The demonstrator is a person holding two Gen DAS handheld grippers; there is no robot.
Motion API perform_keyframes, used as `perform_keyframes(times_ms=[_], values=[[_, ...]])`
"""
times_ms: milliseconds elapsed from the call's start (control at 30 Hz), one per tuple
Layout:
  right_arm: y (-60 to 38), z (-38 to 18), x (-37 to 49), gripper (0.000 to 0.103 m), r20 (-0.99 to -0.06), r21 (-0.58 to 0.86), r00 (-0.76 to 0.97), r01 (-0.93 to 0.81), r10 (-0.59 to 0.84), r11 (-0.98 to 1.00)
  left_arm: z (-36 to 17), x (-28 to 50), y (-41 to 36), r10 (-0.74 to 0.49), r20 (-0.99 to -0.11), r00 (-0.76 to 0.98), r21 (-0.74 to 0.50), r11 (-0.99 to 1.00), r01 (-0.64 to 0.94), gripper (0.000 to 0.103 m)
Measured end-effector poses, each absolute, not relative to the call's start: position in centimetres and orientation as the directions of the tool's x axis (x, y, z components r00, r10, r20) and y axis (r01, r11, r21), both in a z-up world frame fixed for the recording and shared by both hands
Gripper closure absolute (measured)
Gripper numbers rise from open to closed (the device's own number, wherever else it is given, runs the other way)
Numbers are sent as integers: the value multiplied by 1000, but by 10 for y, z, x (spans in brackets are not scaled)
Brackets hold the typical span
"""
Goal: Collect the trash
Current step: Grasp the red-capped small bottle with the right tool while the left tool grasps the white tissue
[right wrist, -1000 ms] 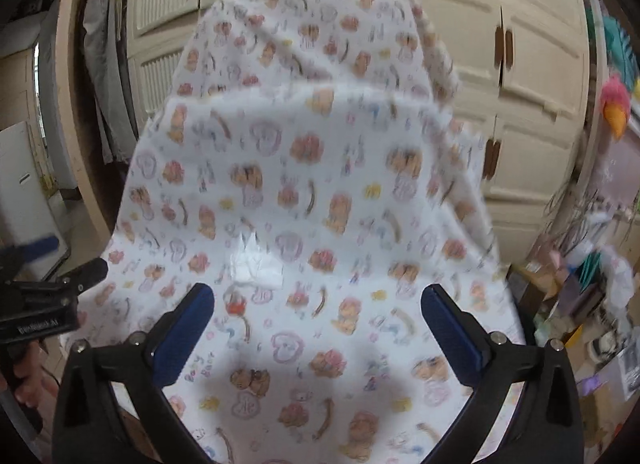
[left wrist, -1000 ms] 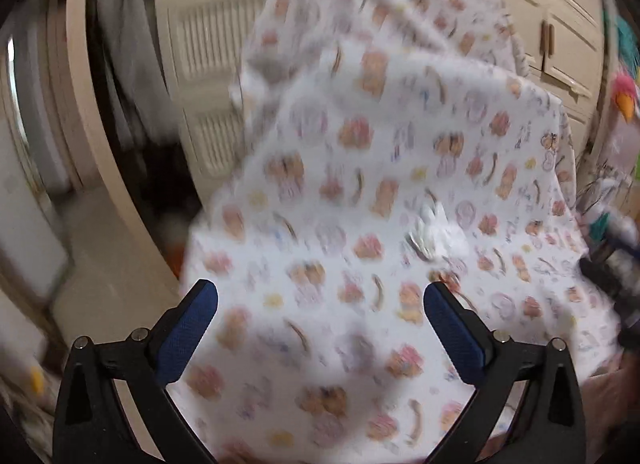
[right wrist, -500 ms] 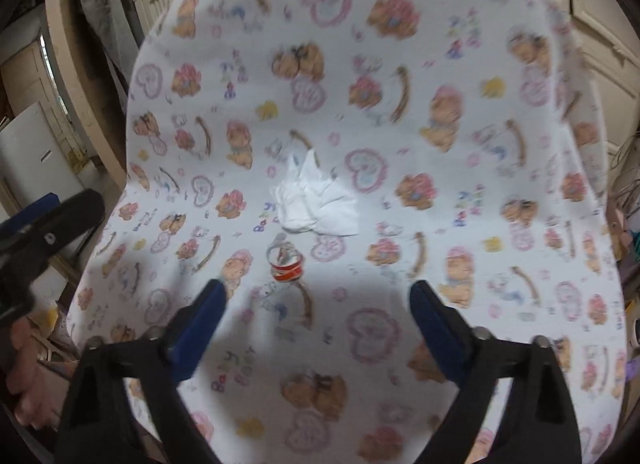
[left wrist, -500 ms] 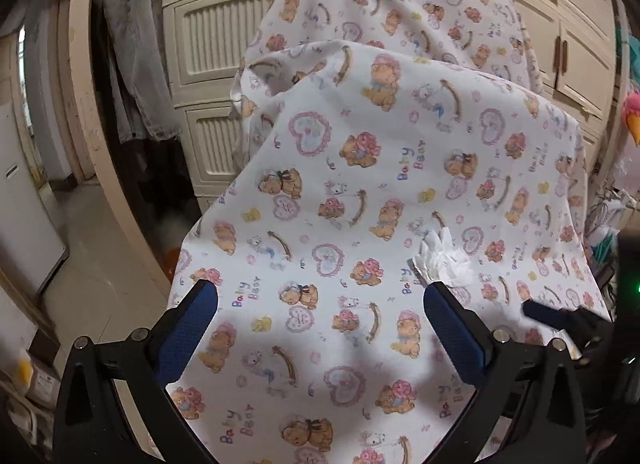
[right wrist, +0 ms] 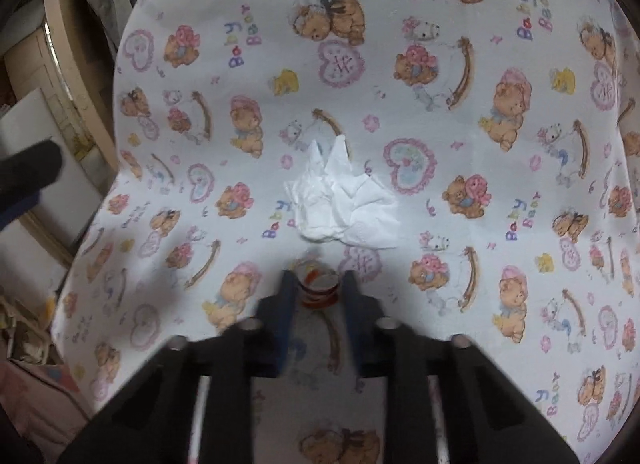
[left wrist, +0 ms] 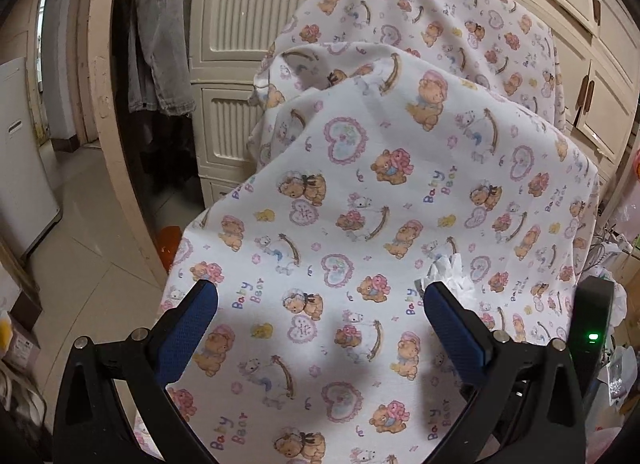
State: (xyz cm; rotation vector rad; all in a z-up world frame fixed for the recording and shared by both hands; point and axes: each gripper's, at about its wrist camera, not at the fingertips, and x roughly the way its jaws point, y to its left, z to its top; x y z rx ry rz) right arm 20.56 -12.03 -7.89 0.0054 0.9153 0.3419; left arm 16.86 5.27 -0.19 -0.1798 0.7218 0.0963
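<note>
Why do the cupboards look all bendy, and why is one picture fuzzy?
Left wrist view: sharp, but the fisheye lens bows the cupboard doors. Right wrist view: motion blur smears the right gripper, whose jaws are closing around a small cup, and its shadow darkens the bear-print cloth nearby.

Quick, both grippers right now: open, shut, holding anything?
Left gripper: open, holding nothing, above the bear-print sheet.
Right gripper: jaws closing around the small red-and-white cup; crumpled tissue untouched.
</note>
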Motion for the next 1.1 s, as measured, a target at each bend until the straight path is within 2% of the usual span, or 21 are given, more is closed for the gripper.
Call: perform_keyframes(times_ms=[267,567,700,867,967,1100], values=[[-161,-53,193,86,-742,207,588,-256,322,944,-15,180,24,23,-689,725,-95,988,-121,1],[-197,-45,186,85,-757,207,583,-218,297,954,-36,197,-24,7,-714,700,-39,998,-49,1],[-212,-42,185,85,-754,222,587,-197,296,955,-49,211,-39,-46,-751,659,-79,997,-21,1],[-232,-36,176,85,-748,239,590,-188,304,953,-52,225,-61,-62,-749,660,-36,998,53,2],[-235,-32,171,85,-747,213,600,-195,288,957,-58,233,-67,-104,-764,637,-73,995,74,9],[-236,-32,170,85,-744,193,610,-194,273,962,-71,246,-66,-138,-792,595,-128,990,59,29]])
